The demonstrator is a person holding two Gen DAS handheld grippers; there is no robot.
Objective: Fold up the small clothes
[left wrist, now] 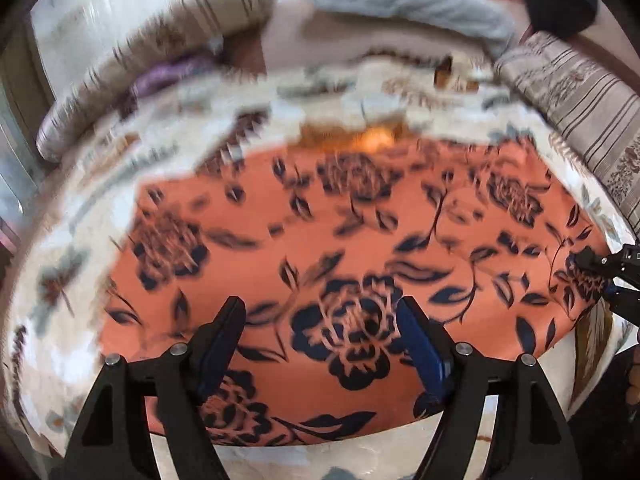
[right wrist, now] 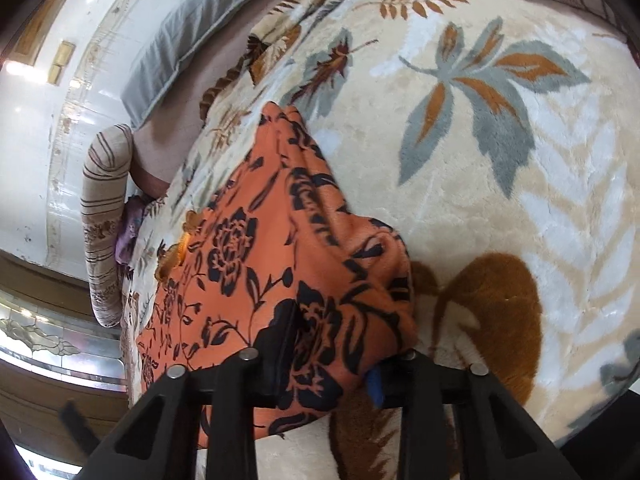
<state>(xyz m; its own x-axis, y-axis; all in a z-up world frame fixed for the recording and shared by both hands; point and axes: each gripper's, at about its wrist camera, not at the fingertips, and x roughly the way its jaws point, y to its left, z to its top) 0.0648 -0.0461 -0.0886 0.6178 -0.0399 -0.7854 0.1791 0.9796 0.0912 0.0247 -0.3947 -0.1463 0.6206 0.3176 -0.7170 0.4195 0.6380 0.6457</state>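
My right gripper (right wrist: 332,364) has its jaws drawn in on a bunched corner of the orange floral garment (right wrist: 256,264); the cloth fills the gap and drapes over one blue pad. My left gripper (left wrist: 320,344) hangs with its jaws spread wide and nothing between them, above the same garment (left wrist: 340,248), not touching it. That garment lies spread flat on a cream plush blanket (right wrist: 500,184) patterned with grey and rust leaves. From the left view, my right gripper (left wrist: 600,276) pinches the cloth's far right corner. Striped pillows (left wrist: 580,108) and a grey pillow (left wrist: 400,4) lie beyond the blanket.
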